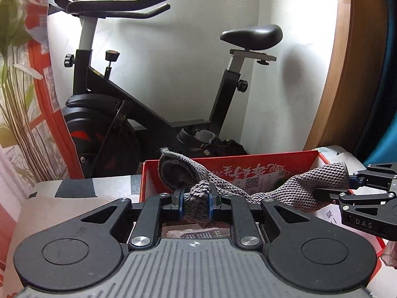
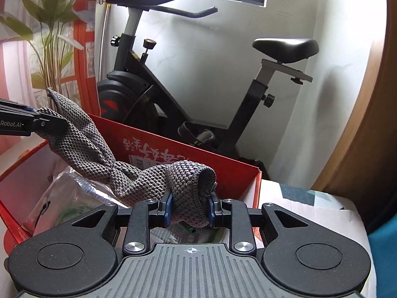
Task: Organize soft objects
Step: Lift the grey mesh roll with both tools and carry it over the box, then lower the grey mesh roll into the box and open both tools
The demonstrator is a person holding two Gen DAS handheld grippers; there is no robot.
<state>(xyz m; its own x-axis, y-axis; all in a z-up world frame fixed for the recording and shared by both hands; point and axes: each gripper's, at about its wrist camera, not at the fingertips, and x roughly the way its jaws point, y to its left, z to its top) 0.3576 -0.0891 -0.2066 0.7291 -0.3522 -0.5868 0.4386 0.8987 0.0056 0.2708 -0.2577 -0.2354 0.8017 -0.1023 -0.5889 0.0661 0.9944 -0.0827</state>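
A grey knitted cloth [image 1: 223, 186] hangs stretched between both grippers, sagging in the middle above an open red cardboard box [image 1: 260, 157]. My left gripper [image 1: 194, 202] is shut on one bunched end of the cloth. At the right edge of the left wrist view the right gripper [image 1: 332, 188] grips the other end. In the right wrist view my right gripper [image 2: 189, 209] is shut on a folded end of the cloth [image 2: 139, 176], and the left gripper [image 2: 47, 121] holds the far end at upper left. The red box [image 2: 173, 146] lies below the cloth.
An exercise bike [image 1: 153, 94] stands against the white wall behind the box. A patterned curtain [image 1: 22, 99] hangs at left, a wooden door frame [image 1: 347, 74] at right. Plastic-wrapped items [image 2: 74, 193] lie inside the box. The box rests on a pale patterned surface [image 2: 310, 203].
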